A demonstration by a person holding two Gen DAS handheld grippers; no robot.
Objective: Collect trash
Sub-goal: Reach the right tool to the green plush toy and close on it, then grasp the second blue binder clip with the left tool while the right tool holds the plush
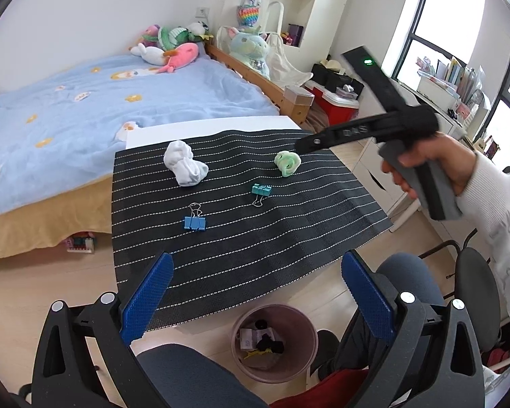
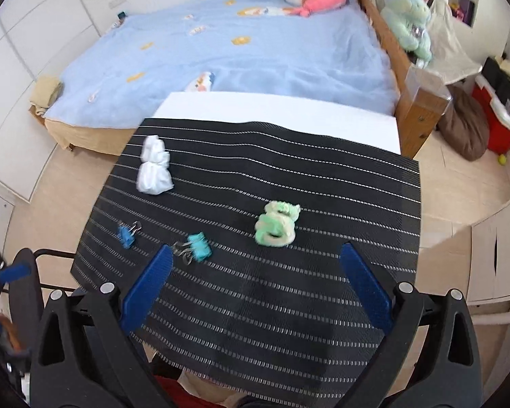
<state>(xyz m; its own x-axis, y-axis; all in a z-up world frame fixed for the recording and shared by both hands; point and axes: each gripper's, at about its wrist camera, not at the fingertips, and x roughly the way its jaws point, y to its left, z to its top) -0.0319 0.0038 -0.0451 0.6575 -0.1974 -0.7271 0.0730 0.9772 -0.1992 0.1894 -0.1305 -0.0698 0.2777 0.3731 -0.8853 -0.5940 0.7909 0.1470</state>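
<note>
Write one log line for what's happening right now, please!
left gripper: open, empty | right gripper: open, above mat | on mat: sock, scrunchie, two clips | bin: part-filled

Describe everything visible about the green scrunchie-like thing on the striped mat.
The green item is a soft, fuzzy loop of pale green fabric, bunched and folded on itself so it reads as two stacked rings, with a paler inner band at its near end. It lies flat on the black striped mat, toward the mat's right half, apart from the teal binder clip and the white crumpled cloth. Nothing touches it but the mat. The right hand-held gripper is open short of it.
</note>
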